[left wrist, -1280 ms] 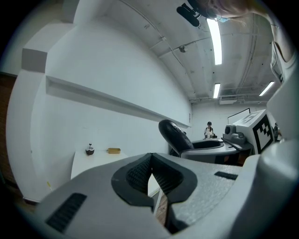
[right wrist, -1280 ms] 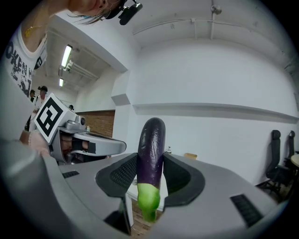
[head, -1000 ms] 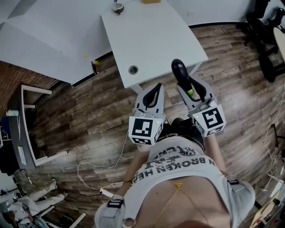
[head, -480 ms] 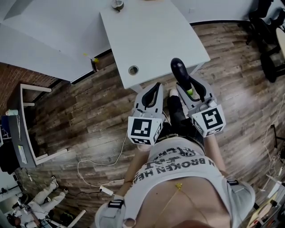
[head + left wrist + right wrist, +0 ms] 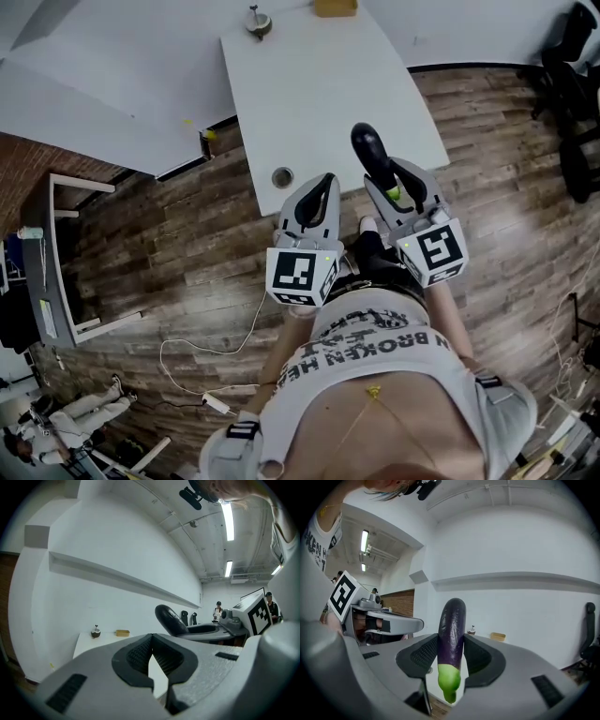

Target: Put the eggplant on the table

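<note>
Nearest the head camera I see the person's printed shirt [image 5: 384, 342], with both tools held level just ahead of it over the wooden floor [image 5: 169, 253]. The left tongs [image 5: 324, 180] are closed with the tips meeting, and nothing sits between them. The right tongs [image 5: 392, 178] are clamped on the eggplant [image 5: 368, 148]. In the right gripper view the pads press both its sides. Its green stem end points back toward the tool and its dark rounded end sticks out past the tips. From above, that dark end hangs over the near edge of the white surface [image 5: 319, 84], apart from it. A round cable hole [image 5: 282, 176] sits at the surface's near left corner. At the far end I make out a small round brown object [image 5: 258, 21] and a yellow box [image 5: 335, 7].
</note>
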